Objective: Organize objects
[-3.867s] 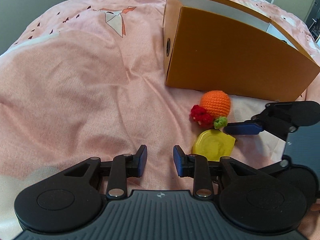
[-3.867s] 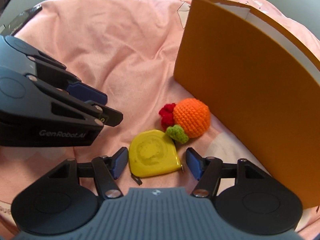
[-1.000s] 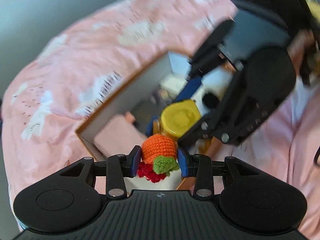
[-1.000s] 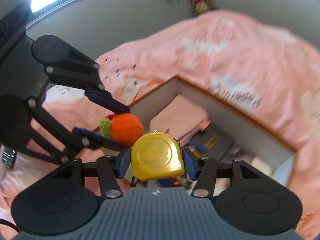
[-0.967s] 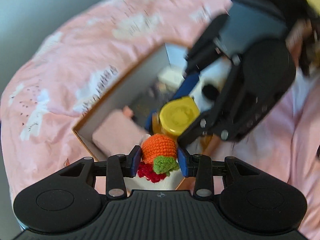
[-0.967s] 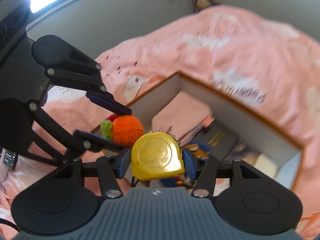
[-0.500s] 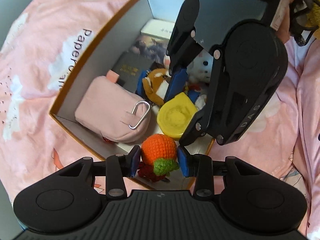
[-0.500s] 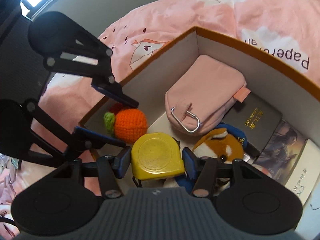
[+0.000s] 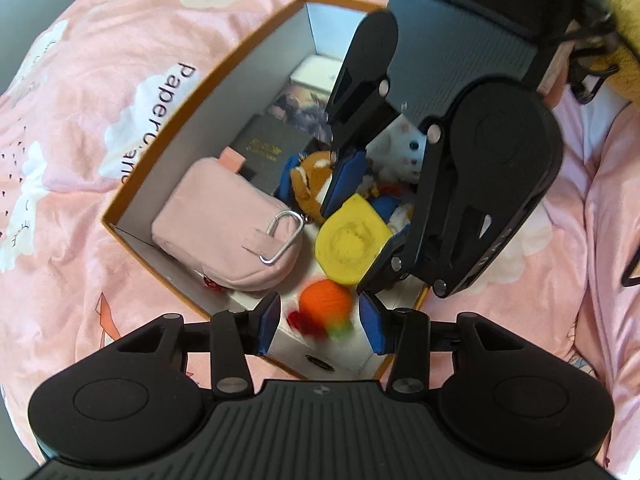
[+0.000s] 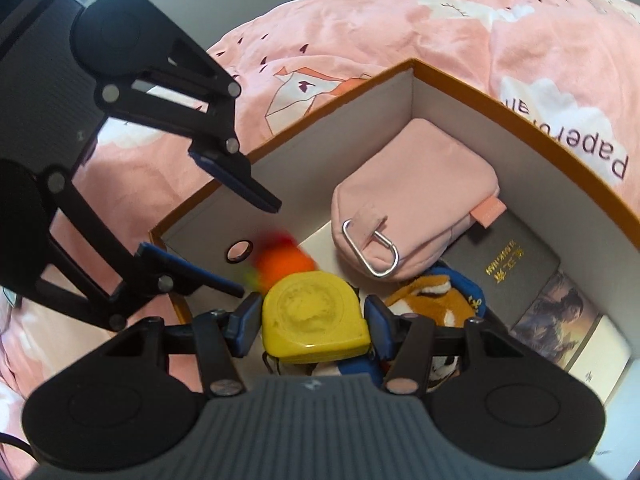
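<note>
Your left gripper [image 9: 318, 322] gapes over the blurred crochet orange [image 9: 326, 300]; your right gripper [image 10: 308, 320] clamps the tape measure [image 10: 314, 322]; pink pouch [image 10: 412, 196] and fox toy [image 10: 434, 300] crowd the box [image 10: 520, 120].

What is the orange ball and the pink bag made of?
The orange ball looks like crocheted yarn, though it is blurred here. The pink bag looks like soft matte fabric: it dents and wrinkles, with a shiny metal clip.

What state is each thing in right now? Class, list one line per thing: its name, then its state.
left gripper: open, over the box.
crochet orange: blurred, free between the open fingers.
right gripper: shut on the tape measure.
tape measure: held above the box.
orange box: open, no lid on.
pink pouch: lying inside the box.
</note>
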`<act>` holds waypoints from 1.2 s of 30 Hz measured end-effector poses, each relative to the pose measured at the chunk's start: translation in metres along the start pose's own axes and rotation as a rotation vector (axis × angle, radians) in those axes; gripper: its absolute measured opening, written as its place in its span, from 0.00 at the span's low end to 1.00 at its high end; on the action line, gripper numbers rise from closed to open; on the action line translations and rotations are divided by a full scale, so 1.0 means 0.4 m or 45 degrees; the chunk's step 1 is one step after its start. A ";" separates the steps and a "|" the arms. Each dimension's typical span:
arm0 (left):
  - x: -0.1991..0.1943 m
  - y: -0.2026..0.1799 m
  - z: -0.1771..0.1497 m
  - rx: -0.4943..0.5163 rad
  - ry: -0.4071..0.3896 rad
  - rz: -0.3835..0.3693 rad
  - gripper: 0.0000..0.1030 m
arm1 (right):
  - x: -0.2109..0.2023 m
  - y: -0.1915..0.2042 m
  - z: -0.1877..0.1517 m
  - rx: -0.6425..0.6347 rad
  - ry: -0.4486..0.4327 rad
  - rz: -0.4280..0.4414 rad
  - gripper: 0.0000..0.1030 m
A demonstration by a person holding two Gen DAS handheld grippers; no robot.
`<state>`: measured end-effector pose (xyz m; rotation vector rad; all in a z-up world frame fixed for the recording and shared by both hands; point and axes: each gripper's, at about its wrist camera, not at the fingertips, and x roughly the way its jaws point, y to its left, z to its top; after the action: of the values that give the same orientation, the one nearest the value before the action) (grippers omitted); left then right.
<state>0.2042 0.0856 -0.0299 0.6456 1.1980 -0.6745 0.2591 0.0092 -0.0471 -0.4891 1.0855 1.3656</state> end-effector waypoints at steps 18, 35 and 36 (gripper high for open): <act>-0.122 0.054 -0.049 -0.516 -0.369 0.131 0.50 | 0.058 -0.013 0.042 0.139 0.098 0.033 0.56; -0.249 -0.048 -0.077 -0.834 -0.634 0.345 0.50 | -0.201 0.024 -0.013 0.200 -0.233 -0.244 0.62; -0.265 -0.060 -0.079 -0.859 -0.664 0.379 0.50 | -0.232 0.028 -0.027 0.211 -0.270 -0.272 0.62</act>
<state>0.1430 0.1073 0.0629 0.0575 0.7443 -0.1384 0.2587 -0.0468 0.0286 -0.3203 0.9345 1.1030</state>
